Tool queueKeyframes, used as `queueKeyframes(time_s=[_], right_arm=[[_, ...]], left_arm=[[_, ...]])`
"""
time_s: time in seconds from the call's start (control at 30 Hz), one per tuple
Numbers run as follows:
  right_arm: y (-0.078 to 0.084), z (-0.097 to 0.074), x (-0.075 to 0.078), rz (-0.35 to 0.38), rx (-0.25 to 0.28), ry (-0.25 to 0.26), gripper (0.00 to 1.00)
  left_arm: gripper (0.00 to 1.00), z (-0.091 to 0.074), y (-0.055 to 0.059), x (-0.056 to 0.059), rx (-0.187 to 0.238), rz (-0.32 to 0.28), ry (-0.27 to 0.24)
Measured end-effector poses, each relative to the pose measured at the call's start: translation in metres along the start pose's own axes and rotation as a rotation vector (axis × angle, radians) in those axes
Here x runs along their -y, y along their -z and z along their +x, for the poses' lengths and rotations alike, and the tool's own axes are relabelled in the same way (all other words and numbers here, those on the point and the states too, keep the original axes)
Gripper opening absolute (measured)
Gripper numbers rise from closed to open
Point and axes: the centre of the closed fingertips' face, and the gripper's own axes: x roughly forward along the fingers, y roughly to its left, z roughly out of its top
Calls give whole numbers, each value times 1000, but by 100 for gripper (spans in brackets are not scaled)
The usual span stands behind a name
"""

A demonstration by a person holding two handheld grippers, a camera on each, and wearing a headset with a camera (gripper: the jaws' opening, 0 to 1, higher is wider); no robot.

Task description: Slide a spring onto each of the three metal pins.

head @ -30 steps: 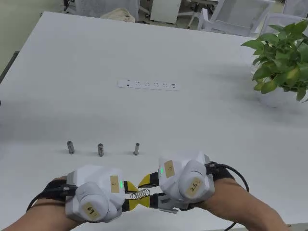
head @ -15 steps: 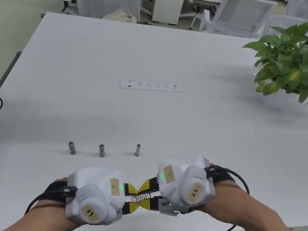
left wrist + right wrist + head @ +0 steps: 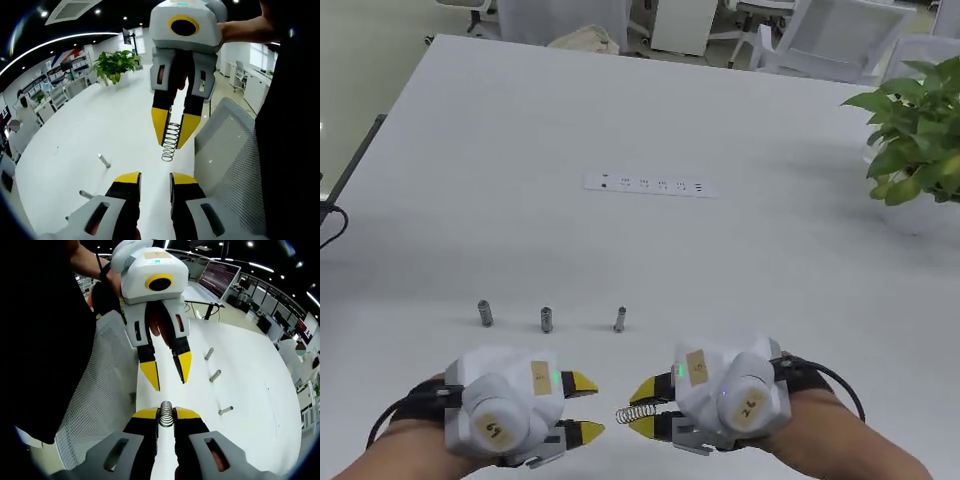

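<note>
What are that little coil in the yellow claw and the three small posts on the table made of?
The spring looks like bare steel wire: thin, grey, evenly wound coils with a dull shine. The three pins also look like metal, probably steel: small grey cylinders with pale glints, though too small here to judge their finish.

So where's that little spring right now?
In the head view the spring is pinched in the right tool, low and centre, facing the open left tool, with the three pins standing on the table just beyond.
</note>
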Motion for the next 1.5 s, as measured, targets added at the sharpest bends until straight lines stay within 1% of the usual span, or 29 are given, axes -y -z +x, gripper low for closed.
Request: queueKeyframes(time_s=[0.03, 0.07, 0.13, 0.17, 0.3, 0.37, 0.43, 0.5, 0.53, 0.6, 0.7, 0.83, 1.0, 1.07, 1.1, 1.17, 1.27, 1.3, 1.33, 1.5], right_arm=[[1, 0, 1, 3, -3, 3, 8], [4, 0, 6, 11, -14, 21, 8], [9, 0, 12, 14, -31, 38, 8], [11, 0, 13, 15, -37, 40, 8], [19, -2, 22, 19, -54, 47, 8], [23, -4, 27, 26, -62, 52, 8], [26, -5, 34, 40, -65, 61, 8], [29, -6, 39, 70, -67, 69, 8], [31, -7, 43, 78, -68, 72, 8], [35, -8, 49, 96, -73, 78, 8], [40, -10, 58, 124, -74, 90, 8], [44, -12, 69, 136, -85, 102, 8], [47, -12, 79, 143, -95, 104, 8], [47, -12, 83, 144, -96, 104, 8], [47, -12, 84, 146, -97, 104, 8], [47, -12, 87, 145, -99, 105, 8], [48, -11, 90, 145, -104, 104, 8], [48, -11, 90, 146, -105, 104, 8], [49, -11, 91, 147, -109, 103, 8], [52, -8, 95, 156, -120, 97, 8]], left_arm=[[19, -1, 1, -3, 1, -12, -12], [19, -4, 2, -7, 6, -28, -26], [19, -8, 4, -13, 16, -52, -47], [19, -10, 5, -15, 20, -59, -46], [20, -19, 13, -25, 21, -95, -82], [22, -25, 17, -31, 28, -125, -108], [23, -30, 20, -35, 40, -159, -126], [25, -34, 22, -38, 43, -172, -137], [25, -39, 26, -42, 44, -189, -159], [28, -45, 29, -47, 45, -211, -182], [29, -54, 33, -55, 57, -244, -216], [32, -67, 39, -66, 61, -279, -271], [34, -82, 44, -78, 76, -310, -321], [35, -86, 45, -80, 79, -318, -335], [36, -89, 46, -83, 87, -329, -348], [37, -94, 47, -84, 96, -342, -354], [40, -99, 54, -84, 97, -358, -370], [41, -100, 55, -84, 97, -361, -372], [41, -102, 58, -85, 98, -373, -381], [44, -112, 66, -88, 107, -412, -412]])
